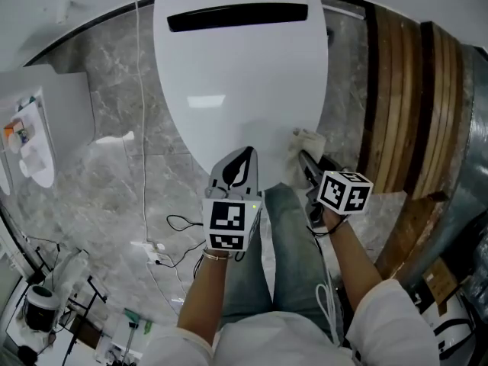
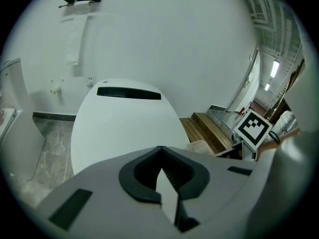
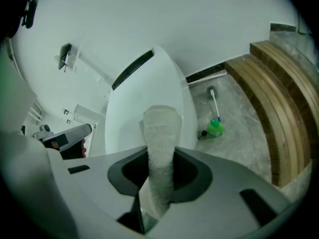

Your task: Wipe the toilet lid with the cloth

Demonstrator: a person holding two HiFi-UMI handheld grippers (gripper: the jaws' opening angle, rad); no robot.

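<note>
1. Jaws on the left gripper [image 2: 160,159] are pressed together with nothing between them; those on the right gripper [image 3: 158,169] are clamped on the cloth [image 3: 161,133].
2. Count: two grippers, each with one marker cube, the left [image 1: 231,225] and the right [image 1: 345,191]; one cloth; one toilet lid [image 1: 240,75] with one dark slot [image 1: 237,17] near its far end; one brush [image 3: 214,125] with a green base lying on the floor [image 3: 239,133].
3. In the head view the left gripper [image 1: 241,157] hangs over the lid's near tip and covers it. The right gripper [image 1: 303,156] is at the lid's near right edge.
4. Only a small pale bunch of the cloth [image 1: 308,140] shows there, at that edge; whether it presses on the lid cannot be told.
5. The cloth's lower end disappears between the right jaws, so its full length is hidden.
6. A wooden step [image 1: 404,90] at the right is cut off by the frame, and thin cables [image 1: 179,223] on the marble floor are hard to follow.
7. The cloth is off-white, fuzzy like towelling, and stands up out of the jaws as a narrow folded strip with a rounded top.
8. The lid [image 3: 132,118] is glossy white, oval and closed.
</note>
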